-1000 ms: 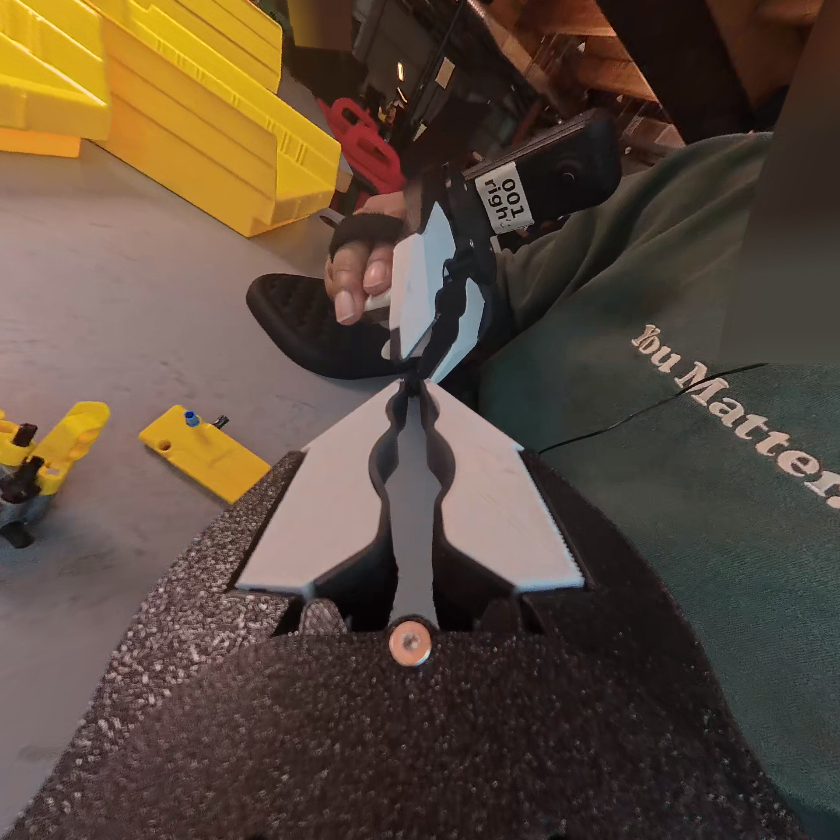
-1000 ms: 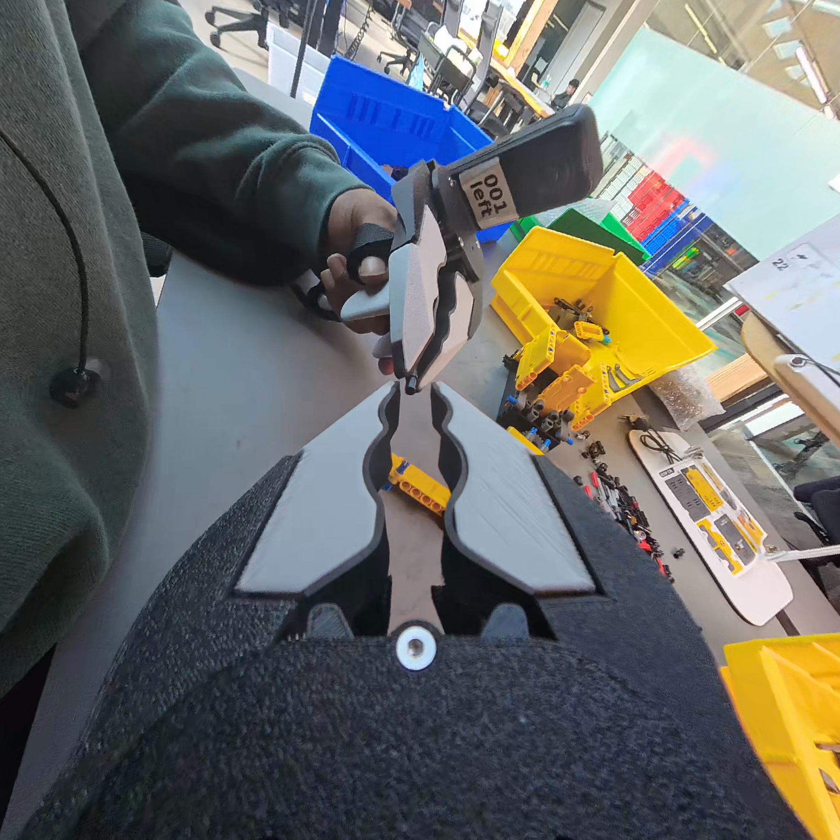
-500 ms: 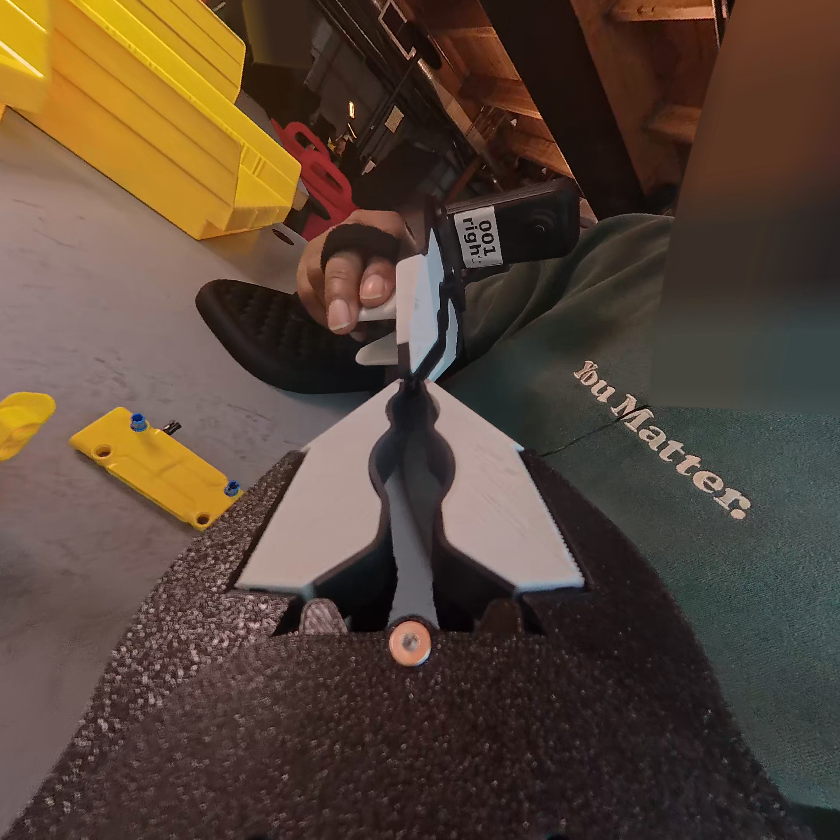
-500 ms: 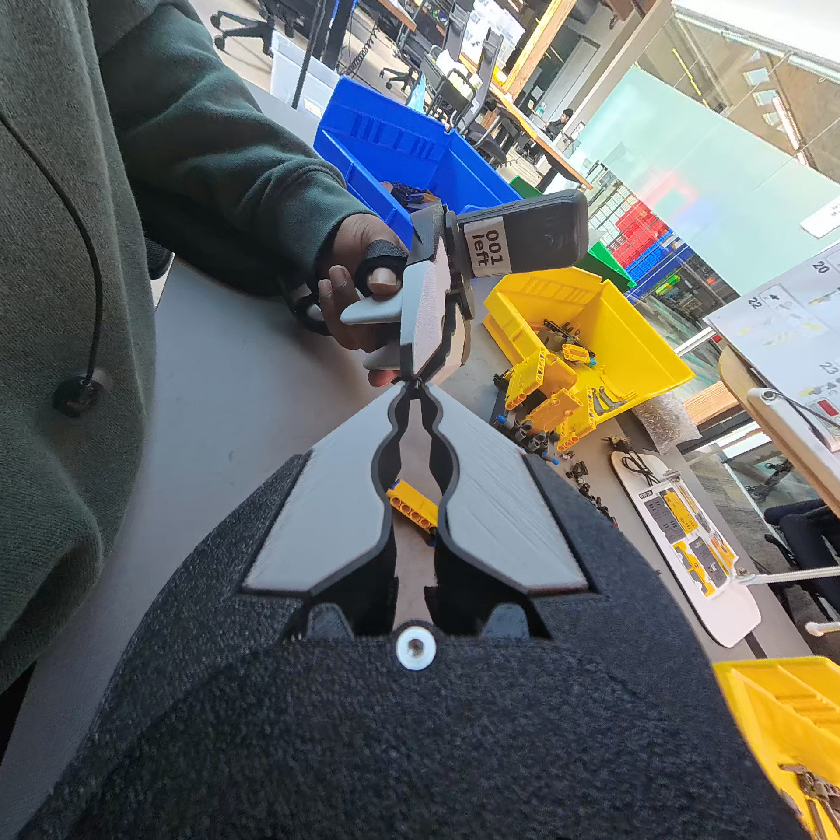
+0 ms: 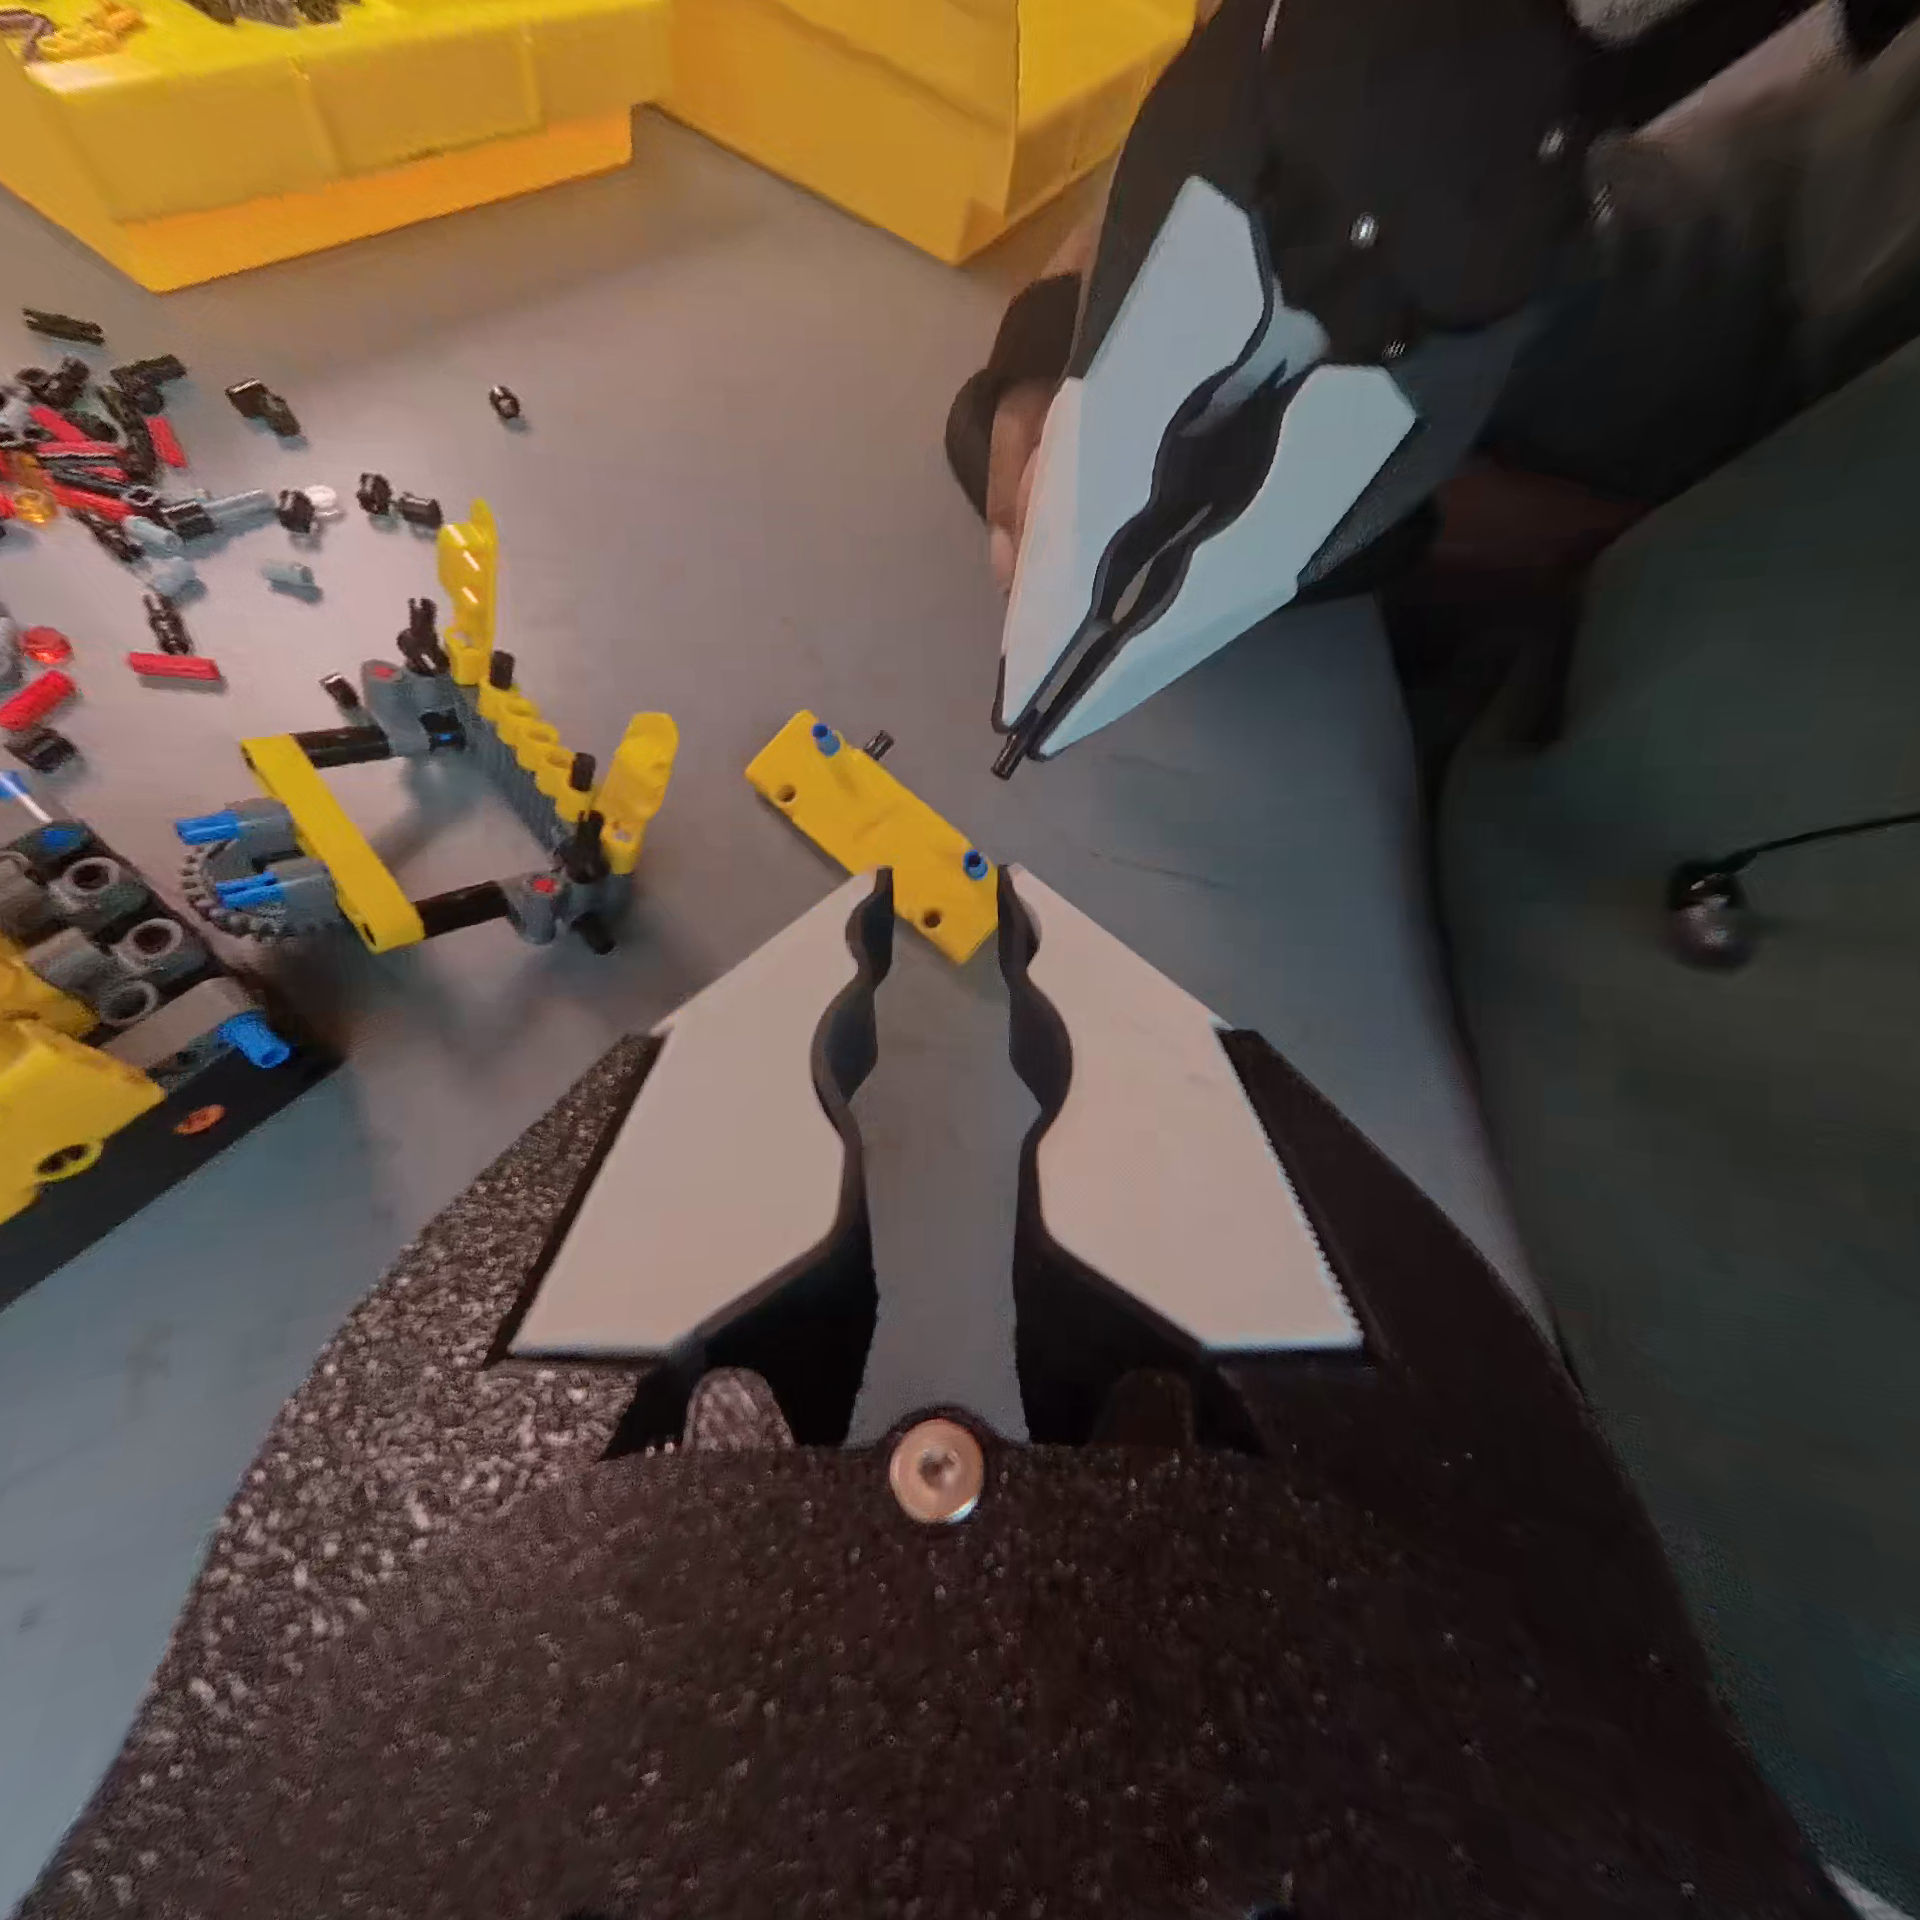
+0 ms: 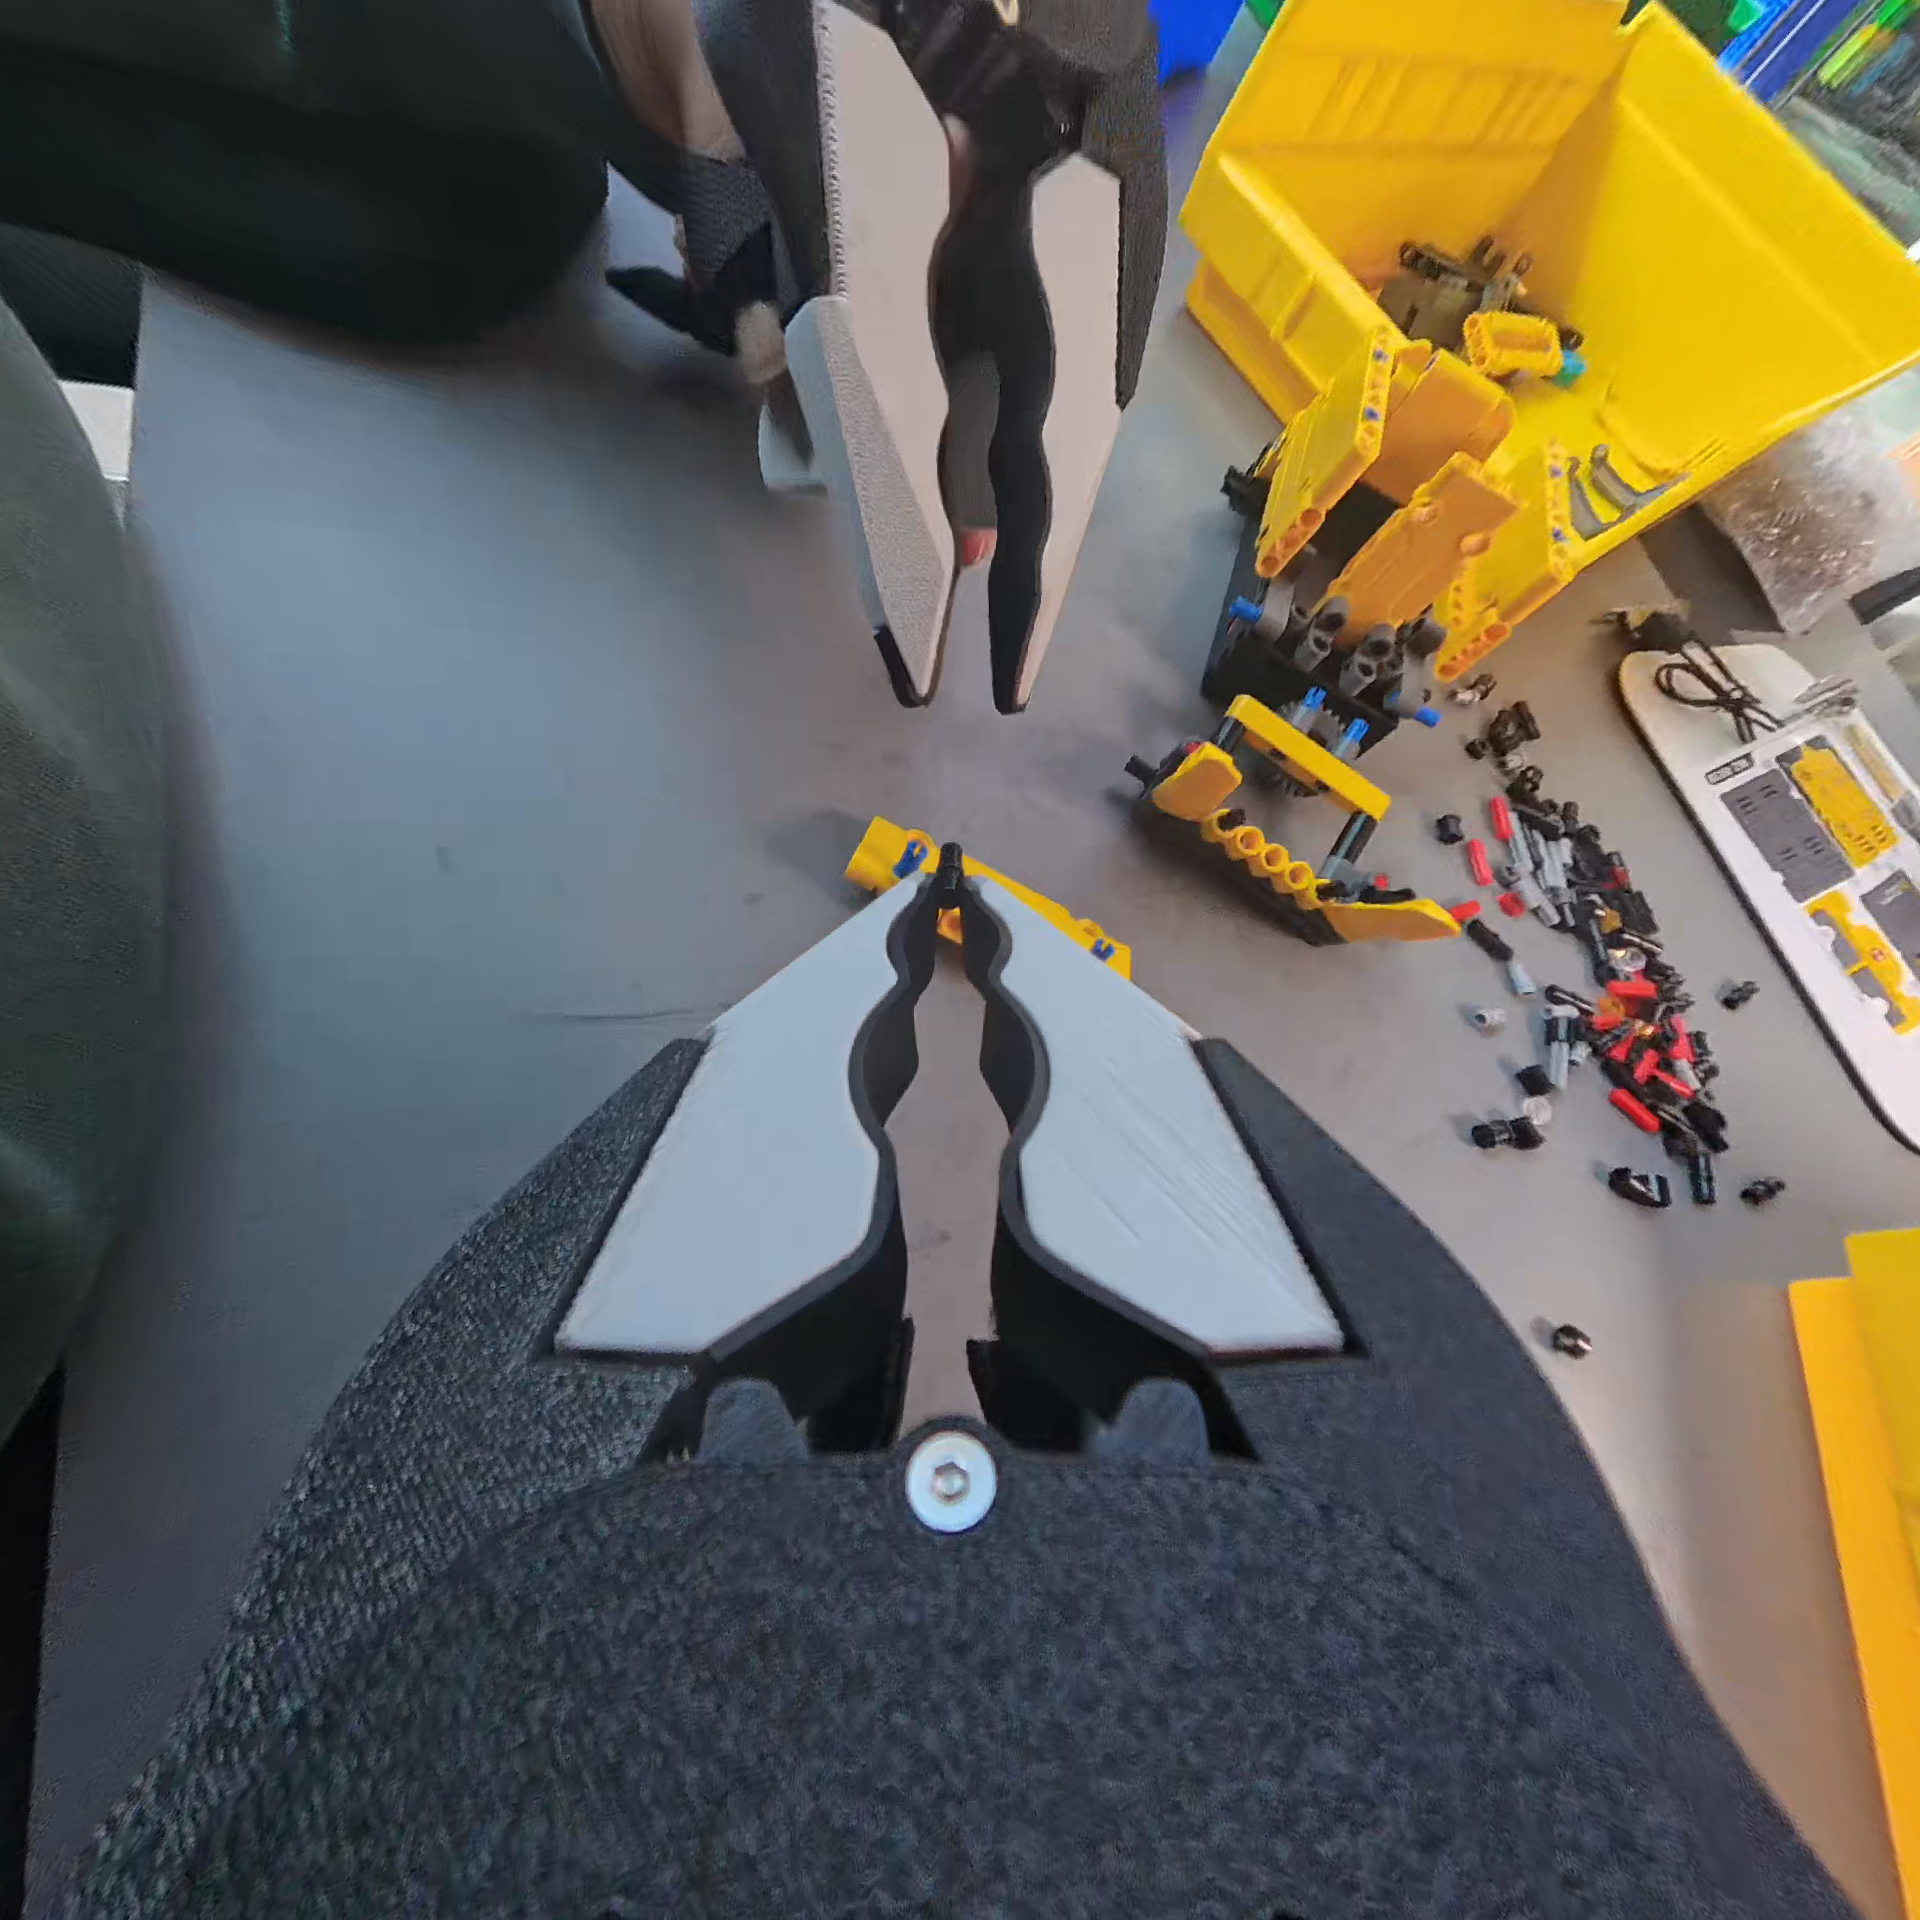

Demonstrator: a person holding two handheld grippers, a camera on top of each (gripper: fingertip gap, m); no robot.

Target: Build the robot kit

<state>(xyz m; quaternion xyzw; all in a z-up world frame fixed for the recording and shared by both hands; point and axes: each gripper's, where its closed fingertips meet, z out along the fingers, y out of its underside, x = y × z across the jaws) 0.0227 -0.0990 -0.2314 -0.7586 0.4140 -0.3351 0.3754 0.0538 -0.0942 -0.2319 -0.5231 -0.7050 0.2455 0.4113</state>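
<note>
My right gripper (image 6: 948, 883) is shut on a small black pin (image 6: 948, 864) at its fingertips. It hovers just above a flat yellow panel (image 6: 1075, 928) with blue pins that lies on the grey table (image 6: 468, 779). In the left wrist view the right gripper (image 5: 1023, 743) comes in from the upper right, with the black pin (image 5: 1005, 766) sticking out of its tip. My left gripper (image 5: 943, 883) is open and empty, its fingertips right over the near end of the yellow panel (image 5: 873, 821). It also shows in the right wrist view (image 6: 961, 691), just beyond the panel.
A partly built yellow and grey frame (image 5: 447, 821) stands left of the panel. Loose black, red and grey pieces (image 6: 1600, 997) lie scattered. A larger yellow model (image 6: 1382, 540), yellow bins (image 6: 1558, 208) and an instruction sheet (image 6: 1808, 852) are at the right. A person's green sweatshirt (image 5: 1714, 1039) borders the table. The grippers' ends are close to 4 cm from one another.
The black pin passed from my left gripper's tips to my right gripper, which shut on it. My left gripper opened. Both grippers swung down towards the yellow panel.
</note>
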